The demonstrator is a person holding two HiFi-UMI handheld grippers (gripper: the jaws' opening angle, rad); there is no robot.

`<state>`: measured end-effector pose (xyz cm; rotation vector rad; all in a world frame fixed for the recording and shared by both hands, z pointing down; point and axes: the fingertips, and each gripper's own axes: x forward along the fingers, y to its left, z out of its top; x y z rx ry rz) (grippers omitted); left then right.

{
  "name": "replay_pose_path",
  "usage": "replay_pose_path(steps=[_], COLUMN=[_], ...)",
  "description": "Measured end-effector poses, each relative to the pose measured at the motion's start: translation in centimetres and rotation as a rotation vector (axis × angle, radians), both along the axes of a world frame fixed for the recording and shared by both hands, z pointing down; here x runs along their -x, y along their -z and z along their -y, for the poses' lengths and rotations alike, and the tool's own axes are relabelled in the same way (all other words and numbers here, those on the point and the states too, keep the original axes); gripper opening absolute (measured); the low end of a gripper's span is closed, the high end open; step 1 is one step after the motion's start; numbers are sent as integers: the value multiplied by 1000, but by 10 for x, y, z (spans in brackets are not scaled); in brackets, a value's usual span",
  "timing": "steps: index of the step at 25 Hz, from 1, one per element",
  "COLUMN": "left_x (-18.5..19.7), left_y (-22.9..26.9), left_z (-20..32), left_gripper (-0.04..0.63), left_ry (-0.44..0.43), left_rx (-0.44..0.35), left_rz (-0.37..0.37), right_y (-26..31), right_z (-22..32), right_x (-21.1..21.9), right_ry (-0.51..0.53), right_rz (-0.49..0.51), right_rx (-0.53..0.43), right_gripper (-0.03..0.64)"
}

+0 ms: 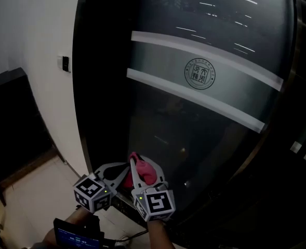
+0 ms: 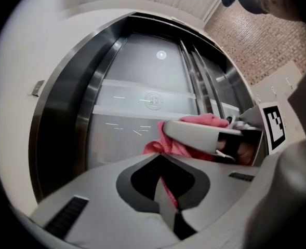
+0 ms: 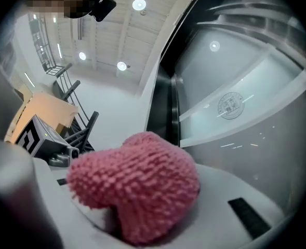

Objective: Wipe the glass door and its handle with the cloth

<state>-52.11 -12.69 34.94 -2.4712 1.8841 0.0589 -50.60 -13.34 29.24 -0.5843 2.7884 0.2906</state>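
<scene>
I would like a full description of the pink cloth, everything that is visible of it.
The pink cloth is a bunched, rounded wad of nubby, looped fabric, like microfibre. The right gripper is shut on it, and it bulges out above the jaws. A thin strip of it also shows in the seam of the closed jaws of the left gripper. It is held low before the dark glass door, near the door's left edge; whether it touches the glass I cannot tell.

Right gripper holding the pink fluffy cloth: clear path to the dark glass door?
Likely yes: the right gripper holds the pink fluffy cloth low beside the dark glass door, with nothing between them.
</scene>
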Motion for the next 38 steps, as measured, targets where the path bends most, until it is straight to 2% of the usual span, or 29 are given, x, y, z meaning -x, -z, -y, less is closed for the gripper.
replay_pose_path(steps=[4,7,11,15,19,24,27,30,33,38], left_x=[61,106,144,182,210,230,235,215,169,76], left_y=[17,46,75,82,80,88,98,105,107,103], left_z=[48,83,120,140,162,195,213,233,246,255], left_gripper=[6,6,6,6,6,6,6,6,6,6], left_ry=[66,108,120,140,122,16,-53,-154,-274,-455], left_rx=[-12,-44,-80,-96,-84,-92,-107,-121,-113,-103], left_rz=[-14,-18,2,37,13,23,15,5,2,1], right_y=[21,51,87,107,117,133,136,140,142,142], right_z=[52,91,139,175,210,249,266,271,273,276], right_x=[71,118,165,209,246,273,269,235,179,53], right_ry=[59,101,125,129,80,-12,-70,-135,-236,-437], right_rz=[-12,-7,11,12,1,5,12,22,25,45], right_rx=[-51,-54,-61,-67,-86,-92,-89,-109,-138,-150], right_gripper=[49,49,49,49,49,49,49,49,49,49])
